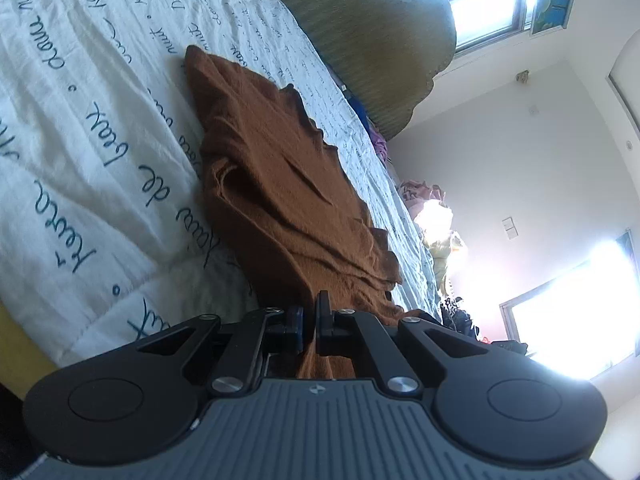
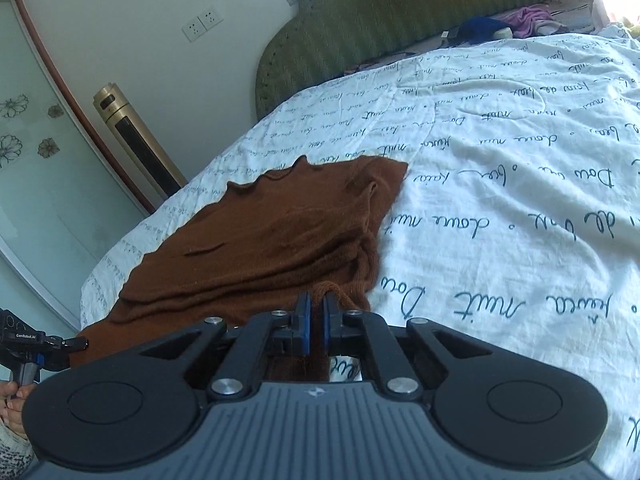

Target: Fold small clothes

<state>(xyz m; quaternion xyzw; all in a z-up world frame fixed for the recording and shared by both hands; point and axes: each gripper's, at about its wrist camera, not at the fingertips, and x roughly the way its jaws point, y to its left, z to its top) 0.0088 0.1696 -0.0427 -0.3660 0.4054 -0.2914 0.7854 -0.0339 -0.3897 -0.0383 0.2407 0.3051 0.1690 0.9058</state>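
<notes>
Both grippers' fingers pinch the brown knit garment (image 2: 260, 236) on the script-printed quilt (image 2: 500, 200), green headboard (image 2: 400, 12) beyond.

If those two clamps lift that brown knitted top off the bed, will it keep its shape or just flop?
Probably flop: the brown top lies in soft wrinkles and limp layers on the quilt. It looks light and thin-knit. Pinched by the left gripper and right gripper, its middle would likely sag.

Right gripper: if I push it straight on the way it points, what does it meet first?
The right gripper is already shut on the near edge of the rust-brown knitted garment. Straight ahead lies more of that garment, then probably the white script-printed bedspread; depth is unclear.
</notes>
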